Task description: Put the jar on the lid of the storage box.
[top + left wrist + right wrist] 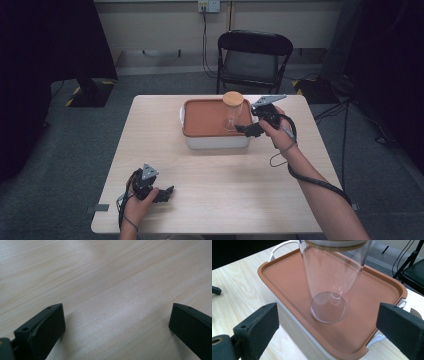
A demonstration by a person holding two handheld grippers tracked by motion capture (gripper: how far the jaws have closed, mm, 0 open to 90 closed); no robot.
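A clear glass jar point(233, 114) with a round wooden lid point(233, 98) stands upright on the orange lid point(205, 120) of a white box point(217, 143) at the far middle of the table. My right gripper point(245, 130) hovers just right of the jar, open, jaws level with the jar's lower part and apart from it. In the right gripper view the jar point(332, 277) stands a little ahead of the open right gripper point(328, 306), on the orange lid point(287, 272). My left gripper point(167, 192) rests open near the table's front left, over bare wood point(116, 306).
The light wooden table point(225, 190) has bare room in front of the box and on both sides. A black folding chair point(255, 55) stands behind the far edge. The box has a white handle point(279, 246) on its far end.
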